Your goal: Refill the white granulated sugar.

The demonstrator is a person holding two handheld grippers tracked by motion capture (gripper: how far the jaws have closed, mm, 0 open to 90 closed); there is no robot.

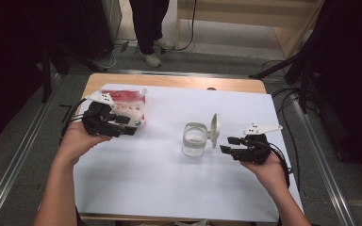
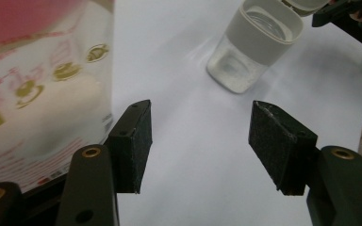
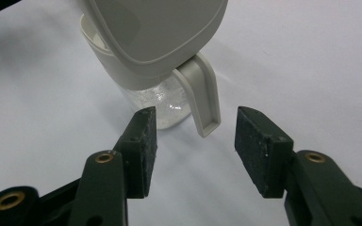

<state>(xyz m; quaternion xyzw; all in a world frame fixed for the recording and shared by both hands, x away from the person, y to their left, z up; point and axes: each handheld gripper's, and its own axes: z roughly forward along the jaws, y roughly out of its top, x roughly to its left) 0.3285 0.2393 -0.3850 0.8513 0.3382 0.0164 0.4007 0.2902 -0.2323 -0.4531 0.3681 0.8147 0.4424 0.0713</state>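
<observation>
While lid [image 1: 215, 129] stands up: clear squarish jar [image 1: 194, 140], glossy red-white bag [image 1: 128, 107].

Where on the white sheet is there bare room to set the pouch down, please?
Free: the wide near strip of the white paper sheet, and between the red-and-white plastic pouch and the clear glass jar with its grey flip lid. Crowded: right of the jar, by the right claw.

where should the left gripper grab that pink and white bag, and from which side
Probably the bag is best taken on its near upright side edge, approached level from the left where the left gripper already sits. The bag stands upright and looks soft and broad, so a thin edge should fit between the open jaws better than the wide printed face. In the left gripper view the bag lies beside the jaws, not between them.
</observation>
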